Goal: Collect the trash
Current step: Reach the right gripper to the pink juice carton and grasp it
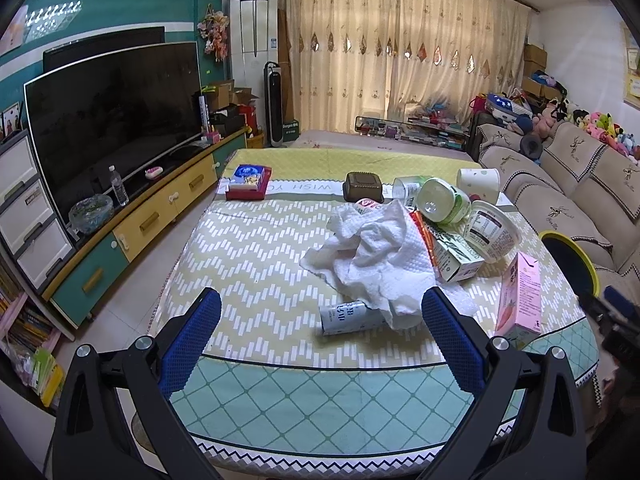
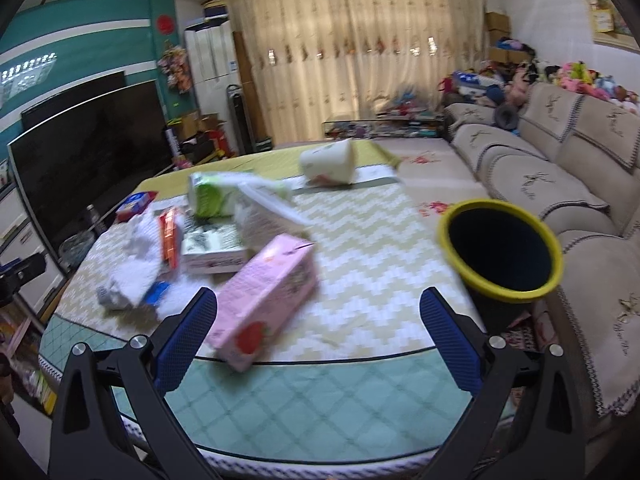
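Hovering over the near edge of the desk [image 1: 280, 392], both grippers have their fingers spread wide apart and hold nothing. The trash lies heaped on the desk: a crumpled tissue [image 1: 376, 256], a small can [image 1: 344, 317] half under it, cartons, a bottle and cups behind. A pink carton [image 2: 266, 298] lies nearest the bin [image 2: 502, 248], the black one with a yellow rim standing off the desk's sofa-side edge.

The right gripper [image 2: 318, 330] is the nearer one to the pink carton. In its view the carton sits just ahead of the fingers, toward the left finger [image 2: 188, 340], with its long axis running diagonally from that finger away toward the bin side. As a judgement, the fingers would need to shift slightly away from the bin and turn to close across the carton's narrow width. The bin lies close beyond the right finger, so the carry should be brief.

The left gripper [image 1: 320, 330] faces the tissue and the can, which lies crosswise just beyond its fingertips. The right view is blurred, so fine contact cannot be read.
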Demonstrator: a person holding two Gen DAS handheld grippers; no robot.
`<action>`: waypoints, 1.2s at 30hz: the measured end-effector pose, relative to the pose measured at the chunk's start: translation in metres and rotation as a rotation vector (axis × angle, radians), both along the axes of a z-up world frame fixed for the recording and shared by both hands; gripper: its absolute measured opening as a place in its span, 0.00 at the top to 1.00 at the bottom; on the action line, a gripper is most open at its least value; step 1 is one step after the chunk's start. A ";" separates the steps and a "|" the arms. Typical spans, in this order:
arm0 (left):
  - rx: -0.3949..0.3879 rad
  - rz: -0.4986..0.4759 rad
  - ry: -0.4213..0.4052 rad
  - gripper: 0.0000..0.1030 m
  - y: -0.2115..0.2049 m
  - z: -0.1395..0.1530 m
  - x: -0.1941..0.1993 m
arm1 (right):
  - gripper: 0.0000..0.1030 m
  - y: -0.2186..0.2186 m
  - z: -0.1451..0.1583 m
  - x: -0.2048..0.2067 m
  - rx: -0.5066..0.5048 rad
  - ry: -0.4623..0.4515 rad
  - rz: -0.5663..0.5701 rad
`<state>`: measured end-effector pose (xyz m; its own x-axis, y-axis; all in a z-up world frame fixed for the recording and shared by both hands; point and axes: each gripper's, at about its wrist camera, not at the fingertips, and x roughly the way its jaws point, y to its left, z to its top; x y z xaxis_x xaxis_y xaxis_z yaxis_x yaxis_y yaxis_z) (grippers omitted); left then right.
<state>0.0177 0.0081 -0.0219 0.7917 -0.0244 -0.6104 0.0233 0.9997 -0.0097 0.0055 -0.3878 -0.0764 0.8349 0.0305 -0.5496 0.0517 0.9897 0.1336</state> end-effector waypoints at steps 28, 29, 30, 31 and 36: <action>0.015 -0.014 0.073 0.04 -0.007 -0.023 0.026 | 0.20 0.039 -0.057 0.051 -0.092 0.104 0.037; 0.015 -0.015 0.075 0.04 -0.007 -0.024 0.026 | 0.21 0.036 -0.058 0.048 -0.097 0.101 0.029; 0.015 -0.017 0.076 0.04 -0.008 -0.024 0.026 | 0.22 0.033 -0.058 0.047 -0.102 0.100 0.022; 0.015 -0.018 0.076 0.04 -0.008 -0.025 0.025 | 0.24 0.028 -0.058 0.044 -0.102 0.094 0.014; 0.019 -0.023 0.085 0.04 -0.011 -0.028 0.028 | 0.25 0.007 -0.061 0.033 -0.062 0.033 0.020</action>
<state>0.0461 -0.0027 -0.0501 0.7362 -0.0297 -0.6762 0.0459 0.9989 0.0061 0.0384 -0.3805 -0.1369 0.8157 0.0117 -0.5783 0.0355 0.9969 0.0703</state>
